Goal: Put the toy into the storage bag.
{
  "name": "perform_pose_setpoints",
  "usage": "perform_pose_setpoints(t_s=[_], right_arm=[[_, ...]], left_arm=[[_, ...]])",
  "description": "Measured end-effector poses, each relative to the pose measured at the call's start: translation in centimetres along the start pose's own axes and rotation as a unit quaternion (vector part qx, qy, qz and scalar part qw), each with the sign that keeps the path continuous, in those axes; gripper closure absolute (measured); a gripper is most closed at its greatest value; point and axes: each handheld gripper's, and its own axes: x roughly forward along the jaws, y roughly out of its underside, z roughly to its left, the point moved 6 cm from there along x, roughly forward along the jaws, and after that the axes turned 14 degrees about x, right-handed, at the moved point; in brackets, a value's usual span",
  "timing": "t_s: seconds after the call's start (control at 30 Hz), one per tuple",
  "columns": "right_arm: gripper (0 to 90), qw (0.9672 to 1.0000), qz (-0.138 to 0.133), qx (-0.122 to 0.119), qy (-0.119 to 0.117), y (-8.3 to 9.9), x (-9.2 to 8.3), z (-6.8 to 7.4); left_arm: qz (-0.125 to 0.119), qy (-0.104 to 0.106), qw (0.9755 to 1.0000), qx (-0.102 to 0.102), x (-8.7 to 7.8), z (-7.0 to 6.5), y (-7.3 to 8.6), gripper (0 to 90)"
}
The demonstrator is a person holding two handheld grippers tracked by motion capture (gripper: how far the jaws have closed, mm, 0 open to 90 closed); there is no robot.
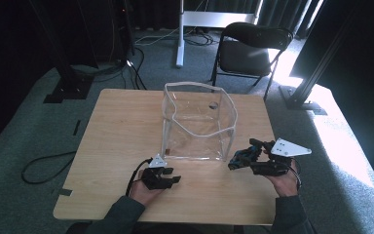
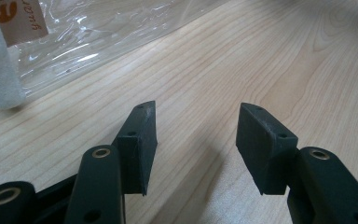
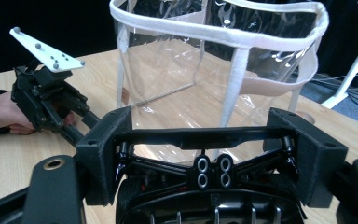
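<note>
A clear plastic bag (image 1: 198,127) with white trim stands upright and open-topped in the middle of the wooden table (image 1: 117,126). My left gripper (image 1: 175,175) lies on the table in front of the bag's near left corner, jaws open around bare wood (image 2: 196,140). The bag's corner (image 2: 37,51) lies ahead of it to the left. My right gripper (image 1: 251,158) hovers by the bag's near right corner, shut on a black toy vehicle with blue parts (image 1: 238,158). Its frame (image 3: 209,163) spans the gap between the pads, and the bag (image 3: 223,32) is right behind it.
A black folding chair (image 1: 253,46) stands on the carpet beyond the table's far edge. Dark stands and cables sit on the floor at the back left. From the right gripper view, the left gripper (image 3: 81,114) and its hand lie off to the left.
</note>
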Motion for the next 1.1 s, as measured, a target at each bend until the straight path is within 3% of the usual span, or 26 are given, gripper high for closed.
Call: perform_pose_setpoints(t_s=[0.4, 1.1], right_arm=[[24.6, 0.9999, 0.001, -0.012, 0.007, -1.8, 0.0, -0.6], [24.6, 0.9993, 0.005, -0.006, 0.036, -3.6, 0.5, -2.3]], left_arm=[[0.000, 0.000, 1.0000, 0.000, 0.0, 0.0, 0.0, 48.4], [-0.003, 0.003, 1.0000, -0.006, 0.0, 0.0, 0.0, 48.4]])
